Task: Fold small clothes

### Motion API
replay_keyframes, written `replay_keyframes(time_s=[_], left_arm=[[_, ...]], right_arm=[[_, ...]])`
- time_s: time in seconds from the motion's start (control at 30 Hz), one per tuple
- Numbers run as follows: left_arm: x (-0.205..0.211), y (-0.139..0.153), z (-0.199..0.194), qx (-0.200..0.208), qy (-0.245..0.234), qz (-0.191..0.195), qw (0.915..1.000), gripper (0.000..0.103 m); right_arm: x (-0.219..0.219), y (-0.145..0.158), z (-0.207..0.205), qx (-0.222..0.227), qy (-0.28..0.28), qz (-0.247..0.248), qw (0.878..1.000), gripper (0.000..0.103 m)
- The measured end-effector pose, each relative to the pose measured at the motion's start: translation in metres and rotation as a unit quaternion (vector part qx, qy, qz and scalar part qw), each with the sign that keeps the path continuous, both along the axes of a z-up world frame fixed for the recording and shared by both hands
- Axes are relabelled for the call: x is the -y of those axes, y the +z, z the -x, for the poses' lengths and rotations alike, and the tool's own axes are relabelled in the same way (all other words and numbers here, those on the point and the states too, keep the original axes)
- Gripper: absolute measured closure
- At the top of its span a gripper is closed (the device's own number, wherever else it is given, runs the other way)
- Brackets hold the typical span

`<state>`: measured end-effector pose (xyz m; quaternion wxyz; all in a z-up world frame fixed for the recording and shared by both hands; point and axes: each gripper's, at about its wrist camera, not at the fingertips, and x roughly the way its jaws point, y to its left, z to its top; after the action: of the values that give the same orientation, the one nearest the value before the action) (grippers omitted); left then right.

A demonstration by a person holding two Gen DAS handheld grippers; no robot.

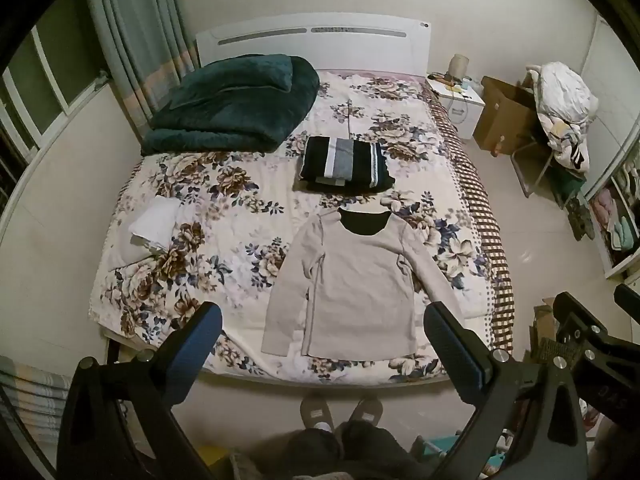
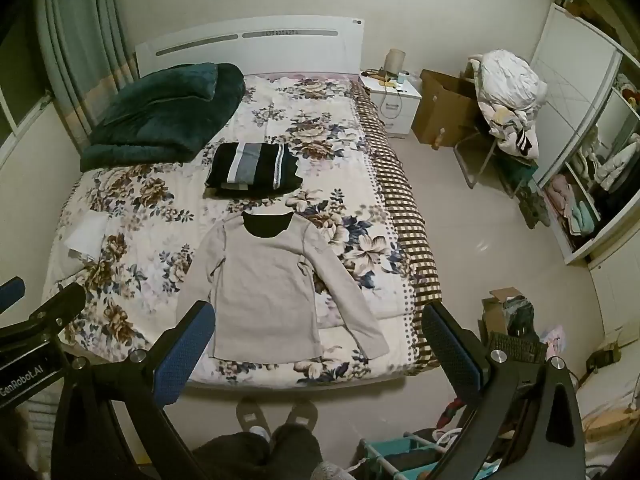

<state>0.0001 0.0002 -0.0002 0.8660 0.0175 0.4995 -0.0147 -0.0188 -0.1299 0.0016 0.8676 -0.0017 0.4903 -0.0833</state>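
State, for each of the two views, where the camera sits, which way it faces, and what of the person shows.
Left wrist: on the left gripper, raised at the bed's foot, facing the headboard; shows its open fingers, the person's slippered feet.
Right wrist: on the right gripper, alongside, same heading; likewise.
Shared: beige top, striped folded pile.

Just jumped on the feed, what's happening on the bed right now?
A person stands at the foot of the bed holding both grippers up, clear of it. The left gripper and right gripper are open and empty. A beige long-sleeved top lies spread flat near the foot edge, its left sleeve turned in along the body, otherwise unfolded. Behind it sits a folded dark striped garment, and a green blanket lies near the headboard.
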Motion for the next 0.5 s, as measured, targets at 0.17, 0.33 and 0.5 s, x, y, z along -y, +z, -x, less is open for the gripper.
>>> replay_keyframes(time_s=[0.17, 0.33, 0.5], left_arm=[[-0.0003, -0.0002, -0.0003, 0.001, 0.000, 0.000, 1.0000, 0.000], [-0.0003, 0.0001, 0.0002, 0.004, 0.001, 0.002, 1.0000, 0.000], [0.0006, -0.0001, -0.0006, 0.006, 0.000, 0.002, 1.0000, 0.000]], right_arm=[[0.0001, 0.0000, -0.0001, -0.002, 0.000, -0.002, 1.000, 0.000], [0.0001, 0.0000, -0.0001, -0.001, 0.000, -0.002, 1.000, 0.000], [0.0001, 0.0000, 0.0000, 0.000, 0.000, -0.001, 1.000, 0.000]])
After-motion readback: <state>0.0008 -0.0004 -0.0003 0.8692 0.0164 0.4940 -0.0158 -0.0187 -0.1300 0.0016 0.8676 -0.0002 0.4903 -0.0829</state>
